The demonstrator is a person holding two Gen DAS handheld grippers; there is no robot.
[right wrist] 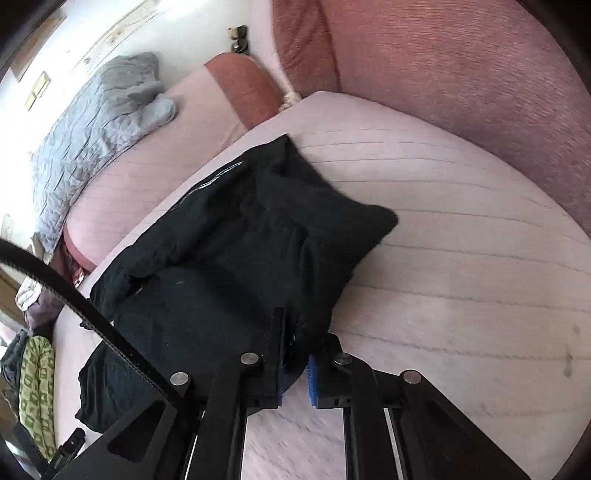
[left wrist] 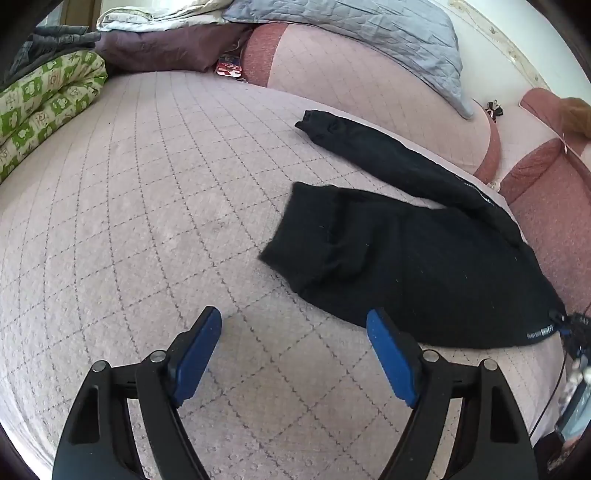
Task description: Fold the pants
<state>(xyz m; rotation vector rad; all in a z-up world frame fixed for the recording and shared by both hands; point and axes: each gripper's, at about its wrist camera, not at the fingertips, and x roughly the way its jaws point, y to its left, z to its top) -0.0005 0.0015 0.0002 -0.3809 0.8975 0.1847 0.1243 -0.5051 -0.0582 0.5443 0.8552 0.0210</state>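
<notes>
Pink quilted bed: filled most of the left wrist view, crossed by a grey diamond stitch pattern, and carried everything else.
Headboard cushions: reddish-pink upholstery rose beyond the bed's edge, from 12 to 3 o'clock in the right wrist view.
Pants: black, lay on the bed at 3 o'clock in the left wrist view; two legs reached toward 12 o'clock, the nearer one doubled back on itself, the farther one stretched out flat. White lettering showed on the fabric at the right edge.
Grey quilt: crumpled over the cushions at 12 to 1 o'clock.
Green patterned blanket: folded at 10 o'clock on the bed, well apart from the pants.
Left gripper: hovered above bare bed at 6 o'clock, just beside the pants' near edge, blue-padded fingers spread wide with nothing between them.
Right gripper: at 6 o'clock in its own view, fingers closed down on a bunched edge of the pants, black cloth pinched between the blue pads.
</notes>
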